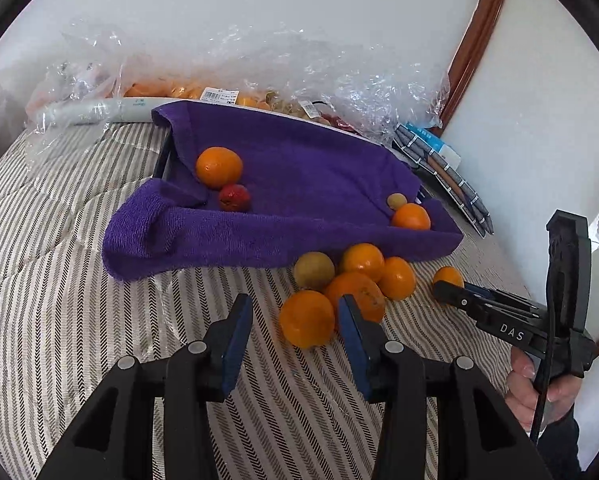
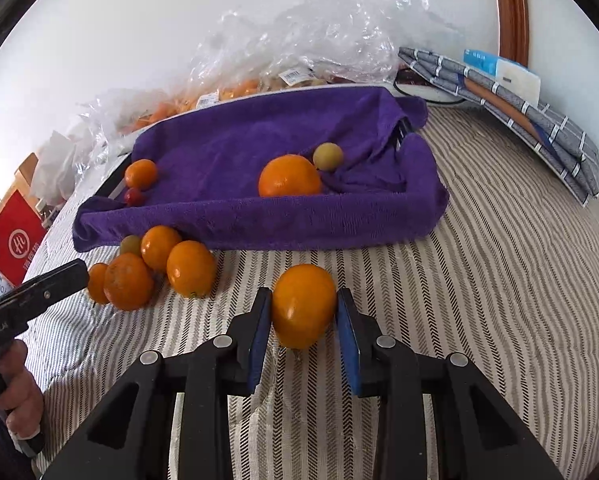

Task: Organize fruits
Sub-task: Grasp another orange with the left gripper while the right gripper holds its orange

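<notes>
So the right gripper [image 2: 301, 312] is seen with its blue pads on either side of a lone orange [image 2: 303, 305]; the left pad looks pressed on the skin, a sliver of gap shows at the right pad, so a firm pinch can't be confirmed; the orange sits on the striped bedcover [image 2: 479, 280], in front of the purple towel [image 2: 259, 152].

The left gripper [image 1: 295, 318] is spread, nothing is clamped between its pads; a pile of oranges [image 1: 351, 280] is found just ahead of its right finger, the nearest one partly behind that pad, with a greenish-yellow fruit [image 1: 313, 271] tucked against the towel's front edge.

On the towel, which is draped over a tray, an orange [image 1: 218, 167] and a small red fruit [image 1: 234, 197] are seen at the left end; another orange [image 1: 410, 217] and a small yellowish fruit [image 1: 397, 201] at the right end.

Behind the towel, crinkled plastic bags [image 1: 299, 68] of more fruit are piled at the wall; a folded grey checked cloth [image 2: 539, 120] is lying off its right.
</notes>
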Motion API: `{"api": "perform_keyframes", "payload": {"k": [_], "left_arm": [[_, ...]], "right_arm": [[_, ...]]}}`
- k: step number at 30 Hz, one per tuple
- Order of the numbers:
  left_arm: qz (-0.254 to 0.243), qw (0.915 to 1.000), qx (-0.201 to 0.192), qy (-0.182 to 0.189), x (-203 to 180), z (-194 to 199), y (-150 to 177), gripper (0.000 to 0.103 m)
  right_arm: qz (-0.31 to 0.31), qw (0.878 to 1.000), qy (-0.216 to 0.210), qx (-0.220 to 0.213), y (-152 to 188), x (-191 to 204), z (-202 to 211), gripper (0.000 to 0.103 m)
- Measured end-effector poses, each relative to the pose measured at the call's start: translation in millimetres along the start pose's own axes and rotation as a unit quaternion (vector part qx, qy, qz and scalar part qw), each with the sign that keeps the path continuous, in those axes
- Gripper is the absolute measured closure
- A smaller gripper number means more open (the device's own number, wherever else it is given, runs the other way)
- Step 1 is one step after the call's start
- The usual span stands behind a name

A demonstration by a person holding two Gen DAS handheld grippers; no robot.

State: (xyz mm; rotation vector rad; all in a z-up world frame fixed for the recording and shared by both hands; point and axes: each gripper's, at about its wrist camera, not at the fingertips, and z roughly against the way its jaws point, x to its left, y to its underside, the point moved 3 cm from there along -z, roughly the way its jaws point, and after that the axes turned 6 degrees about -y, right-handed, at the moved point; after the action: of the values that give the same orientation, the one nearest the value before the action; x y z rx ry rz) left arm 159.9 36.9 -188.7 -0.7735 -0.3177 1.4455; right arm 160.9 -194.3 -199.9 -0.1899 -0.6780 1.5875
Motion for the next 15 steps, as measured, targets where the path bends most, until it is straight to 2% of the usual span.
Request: {"api": "perform_keyframes", "payload": {"k": [4, 6, 11, 15], "left_arm": [[0.009, 0.9997, 0.02, 0.005, -1, -7, 0, 0.064], [0.008, 0.9995, 0.029, 0.012, -4, -11, 0, 0.072], [0.019, 0.9996, 0.013, -0.015, 2, -4, 2, 0.073], [0.034, 0.9984, 0.013, -0.042, 16, 3, 5, 0.073]], "right_arm": [[-0.005, 1.0, -0.009, -0.012, 0, 0, 5, 0.071], [-0.008, 1.0, -0.013, -0.013, 1, -2, 6, 0.071], [0.011, 0.999, -0.024, -0.025, 3, 5, 12, 0.071], [-0.001, 0.999, -0.022, -0.026, 4, 0, 14, 0.071]]}}
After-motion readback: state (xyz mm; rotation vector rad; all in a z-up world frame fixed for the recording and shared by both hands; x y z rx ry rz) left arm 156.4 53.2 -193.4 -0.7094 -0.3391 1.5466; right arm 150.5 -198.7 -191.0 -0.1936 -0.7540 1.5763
